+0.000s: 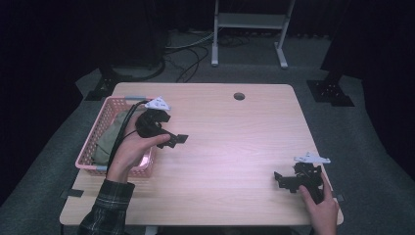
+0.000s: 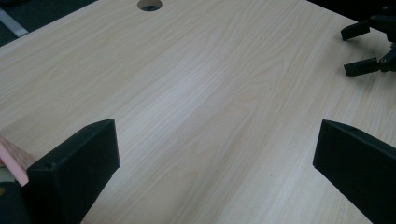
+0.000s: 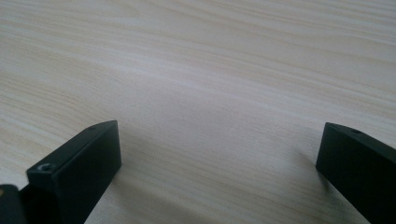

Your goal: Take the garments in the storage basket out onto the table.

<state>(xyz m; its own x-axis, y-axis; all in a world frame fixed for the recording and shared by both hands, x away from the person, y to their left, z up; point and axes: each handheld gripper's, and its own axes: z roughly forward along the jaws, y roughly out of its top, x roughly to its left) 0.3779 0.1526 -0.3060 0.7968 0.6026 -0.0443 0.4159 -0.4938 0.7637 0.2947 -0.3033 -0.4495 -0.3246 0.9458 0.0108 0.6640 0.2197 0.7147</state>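
Note:
A hand in a plaid sleeve holds my left gripper [image 1: 173,128] over the right rim of a pink basket [image 1: 111,104]. Its jaws point right across the table and stand wide open with nothing between them. In the left gripper view that gripper [image 2: 215,158] looks over bare wood. My right gripper [image 1: 281,181] rests low near the table's front right corner, held by the other hand. It is open too, and in the right gripper view the gripper [image 3: 219,158] has only tabletop between its jaws. An olive-green cloth [image 1: 108,132] lies in the basket.
The light wooden table [image 1: 230,137] has a round cable hole [image 1: 239,96] near its far edge. The left gripper view shows that hole [image 2: 149,4], the basket's corner [image 2: 11,161] and the right gripper [image 2: 369,46] far off. A white stand [image 1: 249,29] is on the floor behind.

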